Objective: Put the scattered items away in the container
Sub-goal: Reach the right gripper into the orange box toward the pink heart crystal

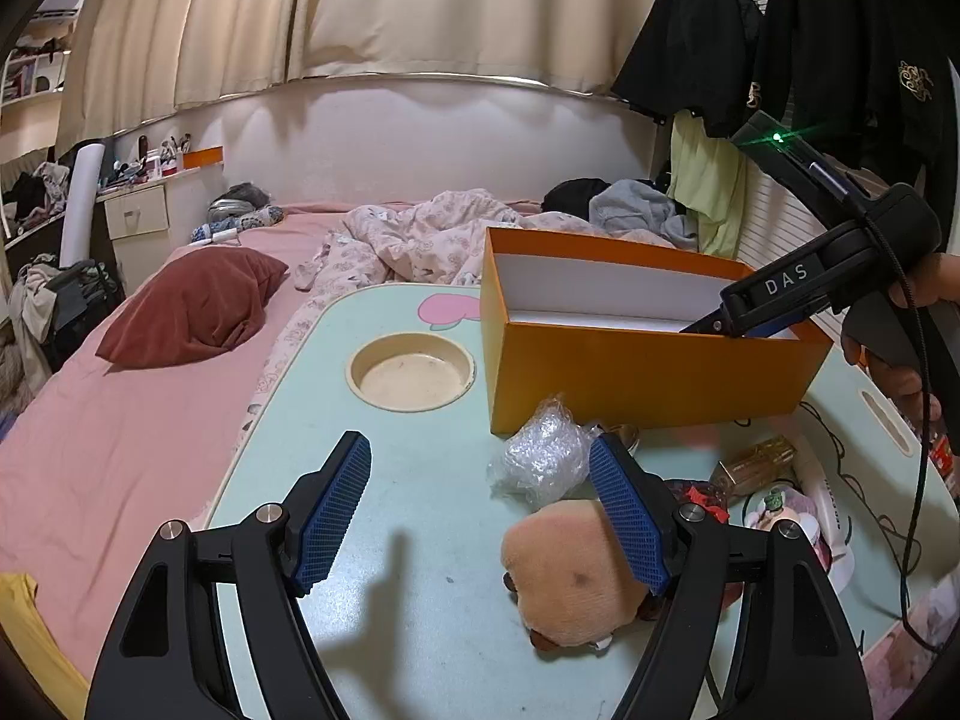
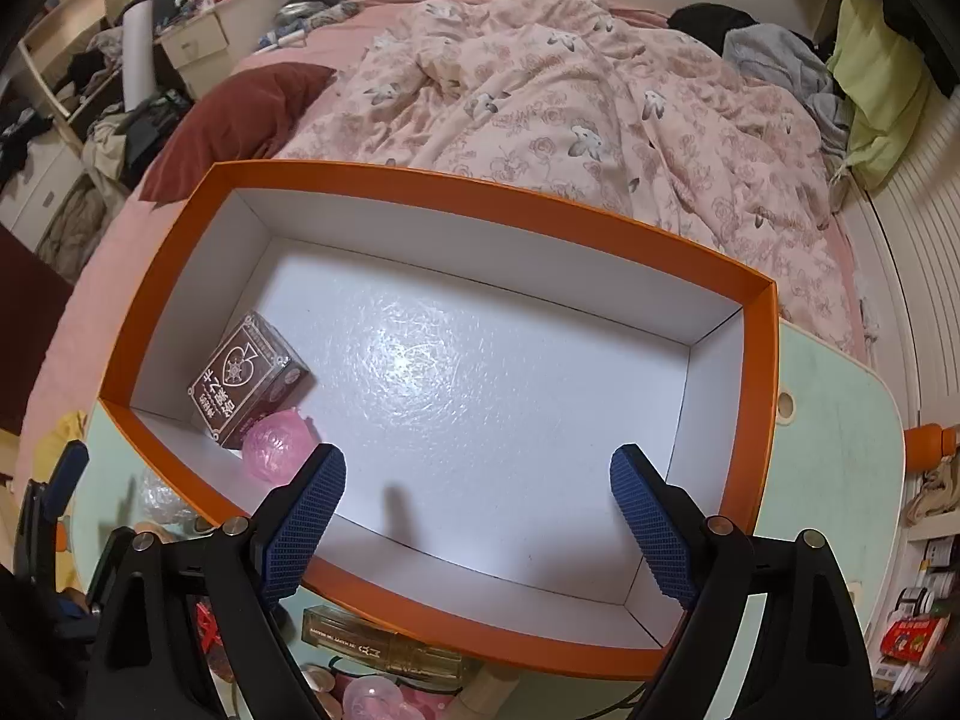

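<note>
An orange box [image 1: 630, 381] with a white inside stands on the mint lap table [image 1: 420, 516]. In the right wrist view the box [image 2: 456, 183] holds a brown card box [image 2: 249, 381] and a pink crinkly ball [image 2: 276, 447] in its left corner. My right gripper [image 2: 477, 510] is open and empty above the box; it shows in the left wrist view [image 1: 720, 321] dipping inside. My left gripper [image 1: 480, 510] is open, low over the table. A tan plush toy [image 1: 567, 576] lies by its right finger, a bubble-wrap wad [image 1: 540, 456] just beyond.
A gold perfume box [image 1: 753, 465], a red item [image 1: 702, 495], a black cable [image 1: 888, 534] and pink-white items [image 1: 798, 516] lie at the table's right. A round cup recess [image 1: 411, 372] sits left of the box. The bed with quilt [image 2: 570, 96] and pillow [image 1: 192, 306] surrounds the table.
</note>
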The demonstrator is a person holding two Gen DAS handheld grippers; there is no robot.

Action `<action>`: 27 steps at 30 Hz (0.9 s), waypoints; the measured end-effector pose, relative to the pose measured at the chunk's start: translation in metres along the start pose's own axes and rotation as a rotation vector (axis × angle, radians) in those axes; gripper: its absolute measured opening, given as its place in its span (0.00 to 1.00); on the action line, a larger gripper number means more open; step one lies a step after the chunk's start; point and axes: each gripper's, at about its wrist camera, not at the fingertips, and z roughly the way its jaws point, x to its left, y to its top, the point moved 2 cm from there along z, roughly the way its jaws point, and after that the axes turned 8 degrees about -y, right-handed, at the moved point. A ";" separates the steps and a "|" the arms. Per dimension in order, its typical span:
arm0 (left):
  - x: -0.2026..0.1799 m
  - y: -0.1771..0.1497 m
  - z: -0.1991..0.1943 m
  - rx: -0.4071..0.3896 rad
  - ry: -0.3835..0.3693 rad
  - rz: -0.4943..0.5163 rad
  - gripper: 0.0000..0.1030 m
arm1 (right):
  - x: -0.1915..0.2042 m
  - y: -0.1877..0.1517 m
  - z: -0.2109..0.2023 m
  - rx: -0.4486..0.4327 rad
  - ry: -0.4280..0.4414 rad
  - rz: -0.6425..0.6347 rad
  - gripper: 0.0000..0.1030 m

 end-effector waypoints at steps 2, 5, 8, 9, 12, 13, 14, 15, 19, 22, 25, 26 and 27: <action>0.000 0.000 0.000 0.002 0.001 0.002 0.74 | 0.001 0.002 0.000 0.004 -0.004 -0.007 0.87; -0.001 -0.001 -0.001 0.001 0.000 0.006 0.74 | 0.005 0.006 -0.006 -0.017 -0.045 -0.018 0.68; 0.000 -0.002 -0.001 -0.001 -0.004 0.004 0.74 | 0.015 0.017 -0.015 -0.024 0.026 0.005 0.64; 0.001 -0.002 -0.002 -0.003 -0.005 0.002 0.74 | 0.021 0.020 -0.015 -0.006 0.090 0.020 0.64; 0.002 -0.002 -0.003 -0.005 -0.010 -0.005 0.74 | 0.041 0.027 -0.003 0.105 0.277 0.064 0.64; 0.002 -0.002 -0.003 -0.003 -0.011 -0.006 0.74 | 0.047 0.028 0.003 0.141 0.314 0.073 0.64; 0.002 -0.002 -0.002 0.000 -0.010 -0.006 0.74 | 0.054 0.029 0.011 0.175 0.336 0.078 0.64; 0.001 -0.002 -0.002 0.002 -0.009 -0.006 0.73 | 0.060 0.030 0.019 0.206 0.335 0.072 0.64; 0.000 0.000 -0.002 -0.002 -0.002 -0.003 0.74 | 0.071 0.037 0.031 0.230 0.287 0.009 0.70; -0.002 -0.001 0.000 0.010 -0.001 -0.003 0.74 | 0.071 0.042 0.033 0.237 0.223 -0.028 0.70; -0.002 -0.001 -0.002 0.001 -0.006 -0.002 0.74 | 0.070 0.043 0.038 0.236 0.188 -0.053 0.75; -0.001 -0.001 -0.002 -0.001 -0.005 -0.003 0.74 | 0.068 0.041 0.039 0.238 0.196 -0.049 0.75; -0.001 -0.001 -0.002 -0.002 -0.006 -0.005 0.74 | 0.065 0.040 0.039 0.240 0.204 -0.045 0.74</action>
